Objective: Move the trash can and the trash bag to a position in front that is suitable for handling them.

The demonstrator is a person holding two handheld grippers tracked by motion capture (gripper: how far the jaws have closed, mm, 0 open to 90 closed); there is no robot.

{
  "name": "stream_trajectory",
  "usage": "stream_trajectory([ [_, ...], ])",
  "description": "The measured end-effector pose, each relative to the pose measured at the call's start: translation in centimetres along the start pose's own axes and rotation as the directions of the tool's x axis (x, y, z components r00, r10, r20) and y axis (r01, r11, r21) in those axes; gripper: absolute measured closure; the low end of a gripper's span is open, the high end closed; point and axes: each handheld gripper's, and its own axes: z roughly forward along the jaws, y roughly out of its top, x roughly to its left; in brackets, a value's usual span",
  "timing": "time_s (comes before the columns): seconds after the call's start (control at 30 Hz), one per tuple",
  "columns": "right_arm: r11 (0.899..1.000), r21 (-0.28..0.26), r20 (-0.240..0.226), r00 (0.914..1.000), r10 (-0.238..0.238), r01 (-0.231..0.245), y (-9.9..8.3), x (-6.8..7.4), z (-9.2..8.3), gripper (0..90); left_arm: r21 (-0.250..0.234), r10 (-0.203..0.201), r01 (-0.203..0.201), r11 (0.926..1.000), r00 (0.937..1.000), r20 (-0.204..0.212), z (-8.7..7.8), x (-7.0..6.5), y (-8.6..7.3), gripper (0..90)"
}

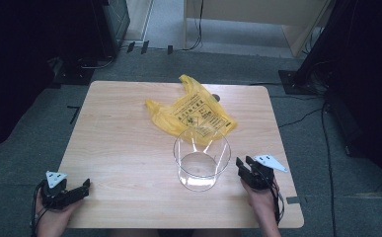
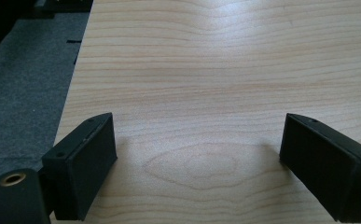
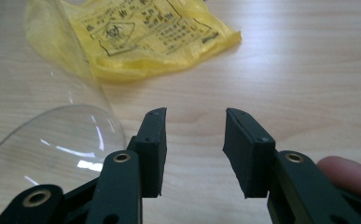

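On the table [image 1: 129, 148] a clear glass [image 1: 201, 159] stands upright a little right of the middle, with a crumpled yellow bag [image 1: 193, 111] lying just behind it; the bag's printed face shows through the glass wall from above, and whether the two touch I cannot tell. A small dark spot [image 1: 216, 98] sits on the wood beside the bag's far right edge.

At the near right edge the right hand-held gripper [image 1: 243, 165] sits just beside the glass, apart from it, jaws partly spread with only bare wood between them. From its own camera, the glass [image 3: 52, 140] curves past the left jaw and the bag [image 3: 145, 37] lies ahead and to the left, so the glass wall stands between that gripper and most of the bag.

Far off at the near left corner, the left hand-held gripper [image 1: 82, 188] rests low over the table, jaws spread wide over bare wood [image 2: 201, 93], well apart from glass and bag.

Beyond the table lie grey floor [image 1: 188, 59], black cables and dark stands
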Motion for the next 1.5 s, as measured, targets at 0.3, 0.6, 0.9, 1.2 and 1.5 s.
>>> stream_trajectory([
  [0.3,0.999,-0.034,-0.081,0.9963,-0.029,0.027,1.0,1.6,1.4,60.1,-0.037,-0.017,0.017,0.9992,0.9999,0.002,-0.6,0.0,0.2,13.8],
  [0.6,0.998,-0.046,-0.103,0.994,-0.037,0.032,0.8,2.1,1.4,60.6,-0.083,-0.011,0.013,0.9965,0.9995,0.029,-1.1,-1.7,1.4,13.8],
  [0.9,0.997,-0.055,-0.12,0.991,-0.06,0.053,0.6,2.6,1.3,62.6,-0.14,-0.001,0.017,0.99,0.9942,0.108,-1.3,-5.4,3.7,14.7],
  [1.2,0.998,-0.045,-0.171,0.9837,-0.058,0.05,0.4,3.8,1.3,62.9,-0.179,0.017,0.017,0.9836,0.9821,0.188,-1.0,-9.7,5.8,15.0],
  [1.5,0.998,-0.032,-0.239,0.9697,-0.051,0.045,0.4,5.8,1.5,63.6,-0.211,0.054,-0.003,0.9775,0.9696,0.239,0.0,-14.1,8.0,26.0],
])
